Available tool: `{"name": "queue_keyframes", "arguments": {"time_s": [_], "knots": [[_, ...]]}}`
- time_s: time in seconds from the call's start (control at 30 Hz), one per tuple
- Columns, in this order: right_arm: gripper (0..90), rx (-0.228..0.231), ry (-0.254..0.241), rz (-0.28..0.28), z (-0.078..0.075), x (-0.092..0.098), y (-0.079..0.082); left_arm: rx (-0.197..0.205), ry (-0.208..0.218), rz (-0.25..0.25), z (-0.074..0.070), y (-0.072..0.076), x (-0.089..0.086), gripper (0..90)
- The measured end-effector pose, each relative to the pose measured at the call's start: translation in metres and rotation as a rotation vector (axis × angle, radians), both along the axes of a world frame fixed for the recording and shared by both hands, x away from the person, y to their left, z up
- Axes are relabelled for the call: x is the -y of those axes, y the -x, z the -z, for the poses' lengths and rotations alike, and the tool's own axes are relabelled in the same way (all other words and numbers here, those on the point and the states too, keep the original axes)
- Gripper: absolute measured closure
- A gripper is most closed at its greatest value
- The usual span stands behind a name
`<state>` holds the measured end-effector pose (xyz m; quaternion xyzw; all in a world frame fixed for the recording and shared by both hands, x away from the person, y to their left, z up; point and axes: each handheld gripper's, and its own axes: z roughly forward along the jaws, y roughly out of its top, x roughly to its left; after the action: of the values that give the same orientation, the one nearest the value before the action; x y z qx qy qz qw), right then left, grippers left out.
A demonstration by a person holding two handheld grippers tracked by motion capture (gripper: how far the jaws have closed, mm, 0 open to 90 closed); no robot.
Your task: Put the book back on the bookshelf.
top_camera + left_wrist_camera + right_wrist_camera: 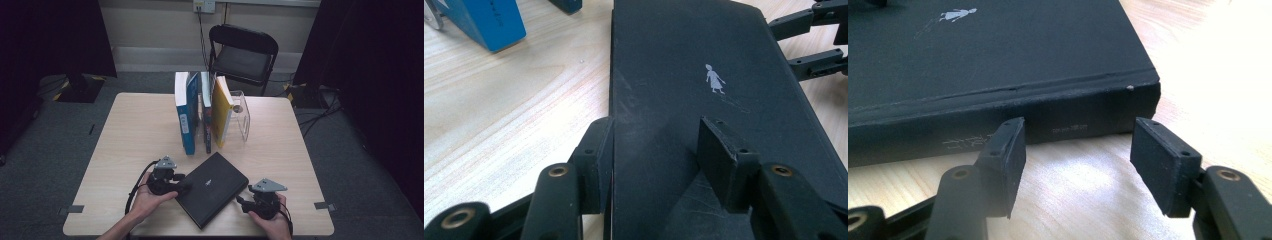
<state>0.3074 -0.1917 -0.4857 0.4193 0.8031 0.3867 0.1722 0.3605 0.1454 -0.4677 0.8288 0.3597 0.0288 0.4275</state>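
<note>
We note a flat black hardcover book (212, 195) with a small white figure printed on its cover lying on the pale wood-grain tabletop (130, 135), near the front edge and turned at an angle to it.

The left hand-held gripper (181, 184) sits at the book's left edge. In the left gripper view its jaws straddle that edge: one pad stands against the side of the book at tabletop level, the other rests over the cover. We cannot tell whether the upper pad presses on the cover. The left hand (150, 200) grasps the gripper body from below.

The right hand-held gripper (240, 200) is just off the book's right corner. In the right gripper view its jaws (1075, 150) are spread, with bare tabletop between the pads and the book's spine just ahead of them, apart from both pads. The spine carries faint lettering that we cannot read. The right hand (272, 220) holds this gripper near the front edge of the tabletop.

Behind the black book, toward the far side of the tabletop, three books stand upright in a row: a blue one (187, 112), a thin dark one (206, 112) and a yellow one (221, 110). They lean against a clear plastic bookend (242, 117). A black folding chair (242, 52) stands beyond the tabletop.
</note>
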Motion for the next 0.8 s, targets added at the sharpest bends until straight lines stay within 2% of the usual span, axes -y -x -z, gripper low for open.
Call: {"name": "queue_keyframes", "arguments": {"time_s": [0.17,0.5,0.57,0.63,0.7,0.8], "knots": [[39.6,0.002,0.004,0.0,0.0,0.001,0.0,-0.009,-0.014,0.015,-0.002,0.008,0.0,49.1],[41.4,0.01,0.014,0.047,-0.001,0.003,-0.01,-0.05,-0.019,0.101,-0.004,0.03,-0.005,52.5],[41.3,0.014,0.012,0.06,-0.001,0.003,-0.014,-0.047,0.004,0.091,-0.004,0.029,-0.005,53.6],[41.4,0.019,0.005,0.07,-0.002,0.003,-0.019,-0.059,0.033,0.072,-0.004,0.025,-0.003,50.2],[41.5,0.028,-0.004,0.078,-0.003,0.002,-0.023,-0.041,0.019,0.052,-0.002,0.02,0.003,47.0],[42.6,0.036,-0.007,0.083,-0.005,0.0,-0.025,-0.058,0.029,0.032,0.003,0.012,0.008,43.6]]}}
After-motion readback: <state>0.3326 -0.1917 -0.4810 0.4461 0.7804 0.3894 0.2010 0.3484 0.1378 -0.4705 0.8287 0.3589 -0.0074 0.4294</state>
